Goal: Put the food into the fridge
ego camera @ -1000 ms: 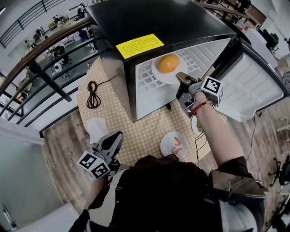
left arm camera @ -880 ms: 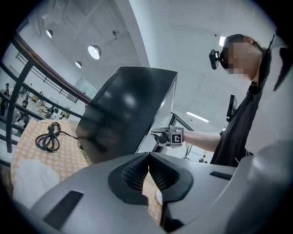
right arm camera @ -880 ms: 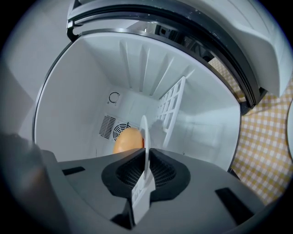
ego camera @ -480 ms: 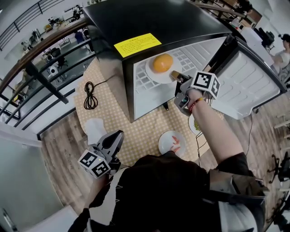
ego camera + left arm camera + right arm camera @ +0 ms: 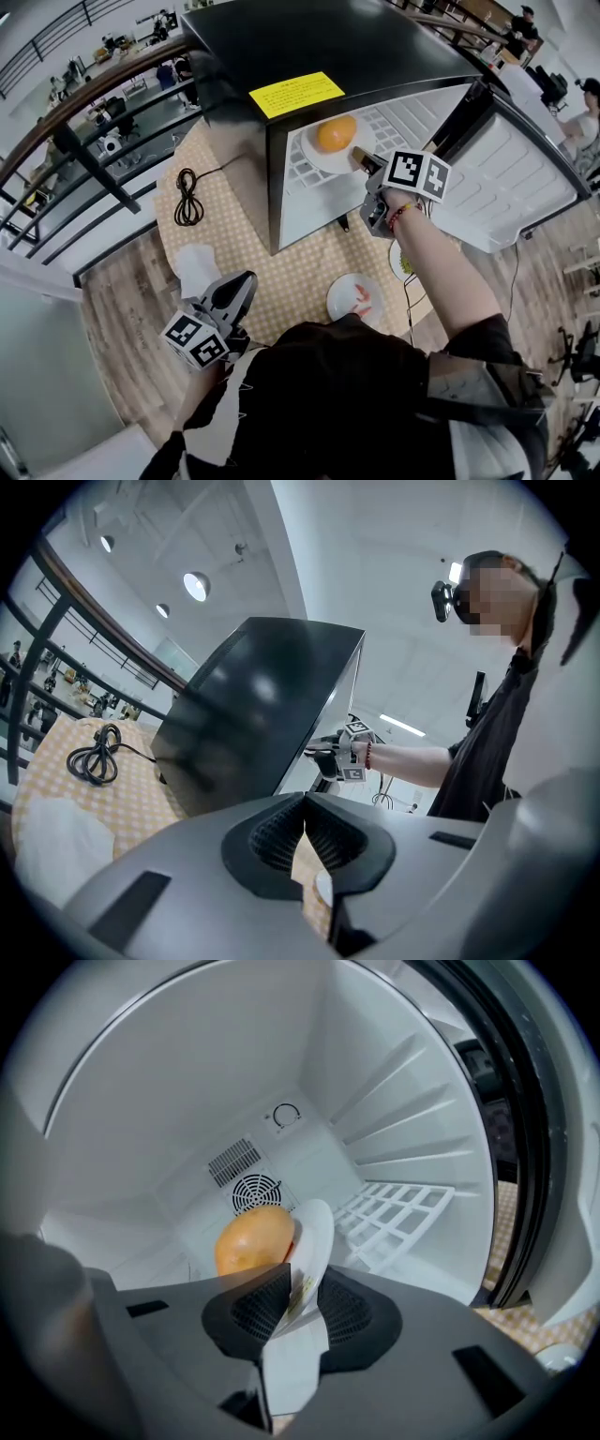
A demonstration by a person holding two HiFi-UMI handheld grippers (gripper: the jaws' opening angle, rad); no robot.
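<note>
A black mini fridge [image 5: 375, 37] stands on the table with its door [image 5: 525, 187] swung open to the right. Inside it sits a white plate [image 5: 314, 155] carrying a round orange food [image 5: 336, 133]. My right gripper [image 5: 359, 157] reaches into the fridge at the plate's near rim. In the right gripper view the plate [image 5: 314, 1237] with the orange food [image 5: 253, 1239] runs between the jaws of the right gripper [image 5: 298, 1288], which are opening and stand slack around the rim. My left gripper [image 5: 246, 279] hangs low at the left, shut on nothing, as the left gripper view [image 5: 305, 817] confirms.
A second plate [image 5: 352, 298] with a small reddish food lies on the dotted tablecloth near me, and another plate [image 5: 401, 261] peeks out beside my right arm. A black cable [image 5: 188, 197] and a white tissue [image 5: 197, 265] lie left of the fridge. A wire shelf [image 5: 394, 1213] lines the fridge interior.
My right gripper has pushed the plate with the orange food a little deeper into the fridge. The left gripper has stayed put.
</note>
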